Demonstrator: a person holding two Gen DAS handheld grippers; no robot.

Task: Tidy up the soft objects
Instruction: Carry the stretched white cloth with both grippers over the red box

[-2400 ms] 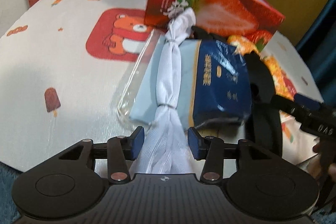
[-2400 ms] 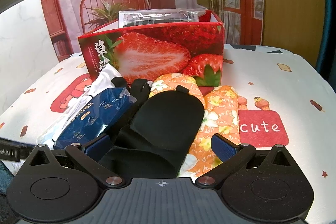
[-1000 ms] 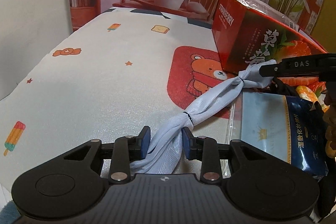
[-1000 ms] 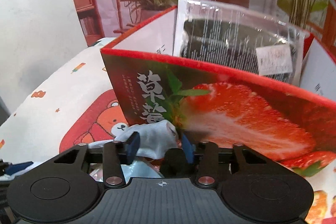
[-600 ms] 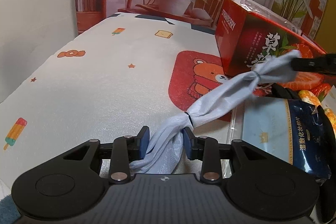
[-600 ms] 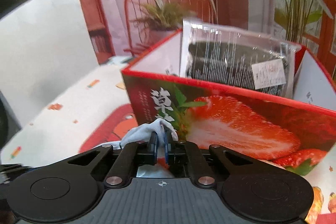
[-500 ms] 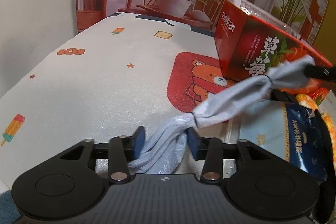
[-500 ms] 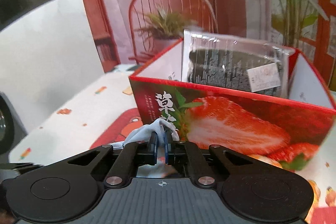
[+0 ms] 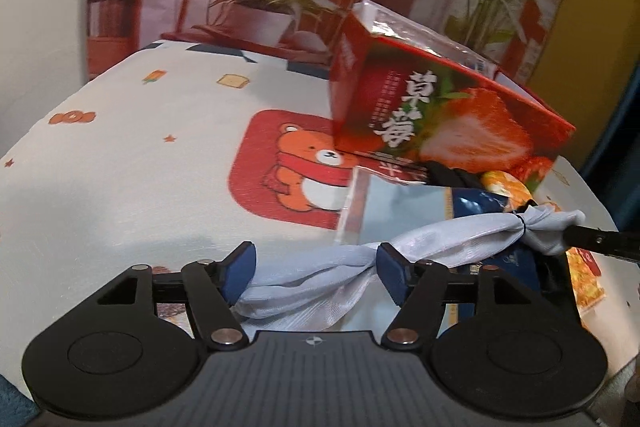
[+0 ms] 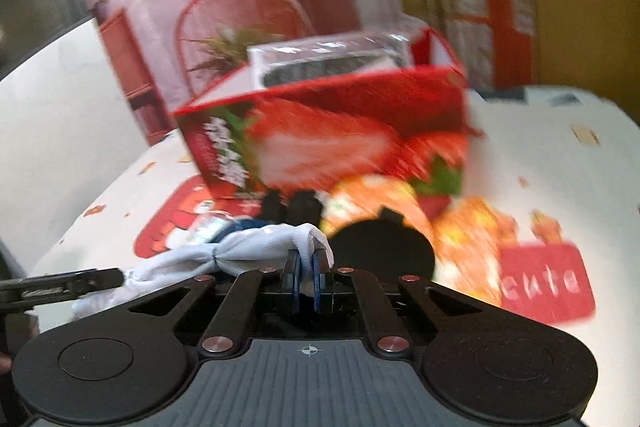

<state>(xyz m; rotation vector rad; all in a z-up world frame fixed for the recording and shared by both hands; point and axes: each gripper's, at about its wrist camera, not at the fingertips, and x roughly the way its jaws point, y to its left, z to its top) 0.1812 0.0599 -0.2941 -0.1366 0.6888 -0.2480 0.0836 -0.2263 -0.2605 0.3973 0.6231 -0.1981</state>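
**Pale blue cloth held at one end, let go at the other**

Pale blue-white cloth is twisted long like a rope, w/ thin dark ties around it. It hangs just above the table, stretched between the two grippers.

Right gripper: its two blue pads are pinched tight on one end of the cloth. That end bunches up over the tips. In the left wrist view the same end sits at the far right, held by a thin black tip.

Left gripper: its jaws are opening. The other end of the cloth lies between them, but the pads don't press it. It touches the right pad and sags near the left one.

Under the cloth is a dark blue packet on a clear flat bag. Just behind them stands a red strawberry box w/ a shiny clear pack sticking out the top. In front of the box lie a black mitt and an orange flowery mitt. The tablecloth has a bear pic & a red "cute" patch. The right wrist view is blurry.
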